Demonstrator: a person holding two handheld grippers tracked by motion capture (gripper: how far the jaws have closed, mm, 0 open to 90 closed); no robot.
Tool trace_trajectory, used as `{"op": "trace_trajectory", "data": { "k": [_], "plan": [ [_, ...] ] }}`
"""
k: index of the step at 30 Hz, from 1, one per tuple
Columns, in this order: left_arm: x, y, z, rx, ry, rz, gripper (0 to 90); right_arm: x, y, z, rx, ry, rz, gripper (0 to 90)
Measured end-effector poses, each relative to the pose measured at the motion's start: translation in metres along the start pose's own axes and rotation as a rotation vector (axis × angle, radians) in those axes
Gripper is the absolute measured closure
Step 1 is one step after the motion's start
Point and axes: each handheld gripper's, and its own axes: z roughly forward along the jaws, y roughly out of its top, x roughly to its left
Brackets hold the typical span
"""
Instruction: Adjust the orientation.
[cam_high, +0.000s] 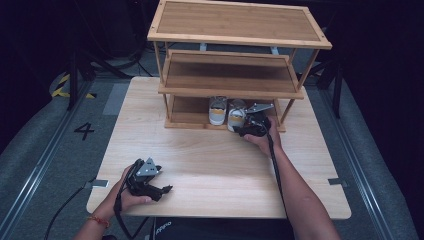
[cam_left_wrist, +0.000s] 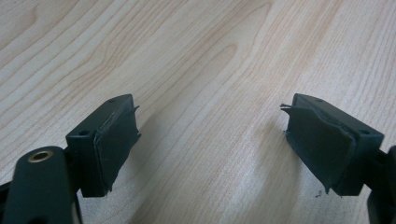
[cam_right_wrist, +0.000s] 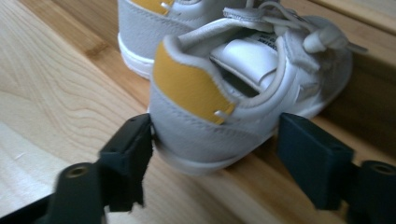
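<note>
A pair of small grey-and-white shoes with yellow heel tabs stands on the bottom tier of a bamboo rack (cam_high: 186, 118). In the right gripper view, my right gripper (cam_right_wrist: 217, 140) has its jaws on either side of the heel of the nearer shoe (cam_right_wrist: 219, 93). The left jaw touches the heel and a gap shows at the right jaw. The other shoe (cam_right_wrist: 140, 28) stands beside it. From above, the right gripper (cam_high: 245, 130) is at the right shoe (cam_high: 236, 114), next to the left shoe (cam_high: 217, 110). My left gripper (cam_high: 162, 181) lies open on the table, nothing between its jaws (cam_left_wrist: 210, 140).
The three-tier rack's middle shelf (cam_high: 230, 75) and top shelf (cam_high: 240, 22) overhang the shoes. Its right front post (cam_high: 286, 112) stands close to my right hand. The light wooden table (cam_high: 215, 165) sits on a grey floor with a "4" mark (cam_high: 84, 131).
</note>
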Motion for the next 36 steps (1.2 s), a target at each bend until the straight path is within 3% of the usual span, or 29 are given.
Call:
{"op": "trace_trajectory", "data": {
  "k": [6,23,28,30,32,36],
  "plan": [
    [0.000,0.000,0.000,-0.001,-0.001,-0.001,16.9,-0.005,0.005,0.004,0.001,-0.029,-0.047,38.2],
    [0.000,0.000,0.000,-0.001,0.000,-0.001,16.8,-0.005,0.016,0.017,0.021,-0.091,-0.052,36.6],
    [0.000,0.000,0.000,-0.001,0.001,-0.002,16.9,-0.005,0.018,0.009,-0.010,-0.088,-0.051,37.7],
    [0.000,0.000,0.000,-0.001,0.001,-0.002,16.9,-0.002,0.020,0.004,0.012,-0.085,-0.086,37.0],
    [0.000,0.000,0.000,0.000,0.001,-0.001,16.9,-0.001,0.021,0.002,0.025,-0.081,-0.078,36.7],
    [0.000,0.000,0.000,0.000,-0.001,0.000,16.8,0.004,0.020,-0.004,0.051,-0.072,-0.126,35.8]
  ]
}}
